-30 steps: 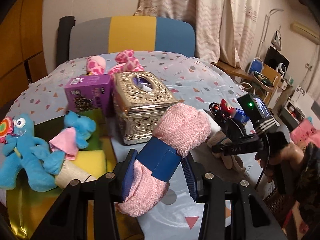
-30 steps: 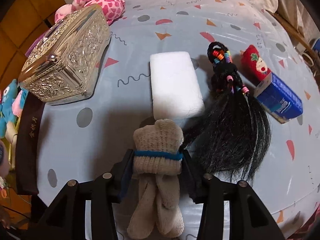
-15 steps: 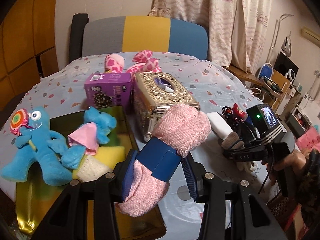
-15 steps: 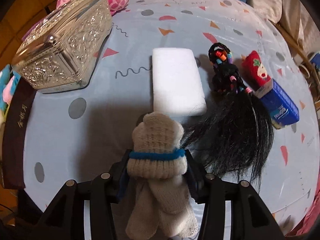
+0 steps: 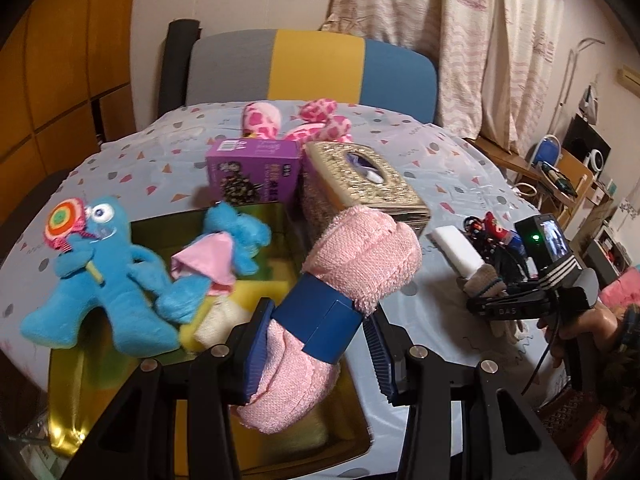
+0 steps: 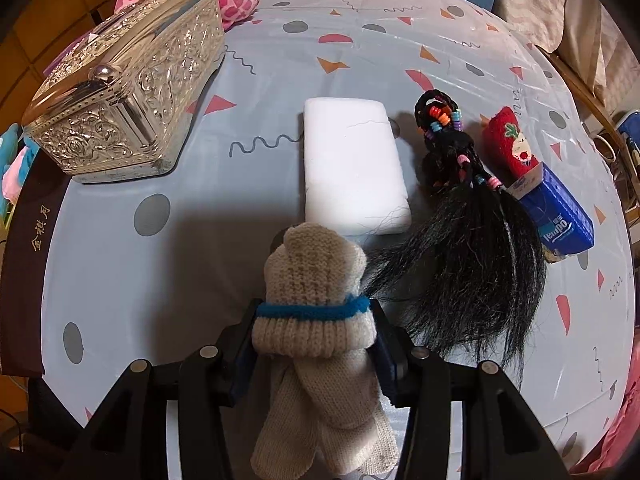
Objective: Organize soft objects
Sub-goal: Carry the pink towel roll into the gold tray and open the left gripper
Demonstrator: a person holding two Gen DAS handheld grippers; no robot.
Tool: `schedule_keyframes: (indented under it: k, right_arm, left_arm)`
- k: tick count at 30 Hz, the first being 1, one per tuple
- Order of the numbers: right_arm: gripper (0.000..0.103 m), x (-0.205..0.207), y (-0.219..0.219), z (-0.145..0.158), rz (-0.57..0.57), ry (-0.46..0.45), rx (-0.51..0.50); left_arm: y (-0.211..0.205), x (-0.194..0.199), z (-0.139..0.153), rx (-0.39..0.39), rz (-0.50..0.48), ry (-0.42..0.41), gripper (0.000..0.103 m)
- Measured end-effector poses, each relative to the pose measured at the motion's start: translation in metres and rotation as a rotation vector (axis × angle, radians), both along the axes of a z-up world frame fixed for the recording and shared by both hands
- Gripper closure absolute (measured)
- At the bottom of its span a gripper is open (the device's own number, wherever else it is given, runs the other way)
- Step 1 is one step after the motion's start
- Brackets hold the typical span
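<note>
My left gripper (image 5: 316, 344) is shut on a rolled pink towel (image 5: 360, 256) with a blue band, held above the near right part of a gold tray (image 5: 344, 432). The tray holds two blue plush toys (image 5: 100, 280), a yellow sponge (image 5: 264, 284) and a cream cloth (image 5: 218, 320). My right gripper (image 6: 314, 344) is shut on rolled beige knit gloves (image 6: 316, 280) with a blue band, held above the table near a white sponge (image 6: 352, 168). The right gripper also shows in the left wrist view (image 5: 492, 300).
A gold tissue box (image 6: 128, 80) and purple box (image 5: 254, 176) stand mid-table, with a pink spotted plush (image 5: 320, 120) behind. A black hairpiece with beads (image 6: 468, 216), a red sock (image 6: 512, 144) and a blue tissue pack (image 6: 560, 216) lie at the right.
My left gripper has moved left with the pink towel, from over the tablecloth to over the tray. My right gripper has risen slightly with the gloves.
</note>
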State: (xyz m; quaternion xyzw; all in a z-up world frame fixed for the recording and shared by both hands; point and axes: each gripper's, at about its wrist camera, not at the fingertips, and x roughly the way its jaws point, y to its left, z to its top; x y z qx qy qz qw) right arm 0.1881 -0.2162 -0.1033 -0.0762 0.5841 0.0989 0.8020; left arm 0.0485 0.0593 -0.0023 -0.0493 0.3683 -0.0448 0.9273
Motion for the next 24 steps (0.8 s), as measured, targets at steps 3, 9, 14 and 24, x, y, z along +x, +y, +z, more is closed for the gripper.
schedule_keyframes:
  k: [3,9,14,24]
  right_arm:
    - [0.053,-0.001,0.001,0.001,0.002,-0.002,-0.002]
    - [0.054,-0.005,0.006,0.003,0.016,-0.015,-0.021]
    - [0.054,-0.007,0.011,0.003,0.024,-0.022,-0.033]
    - [0.054,-0.009,0.013,0.003,0.027,-0.025,-0.039]
  left_arm:
    - [0.011,-0.004,-0.001,0.006,0.028,0.006,0.057]
    - [0.048,-0.018,-0.002,0.010,0.110,0.019,0.057]
    - [0.103,-0.035,-0.006,0.008,0.243,0.054,0.057]
    - [0.169,-0.054,-0.040,-0.028,0.394,0.153,0.055]
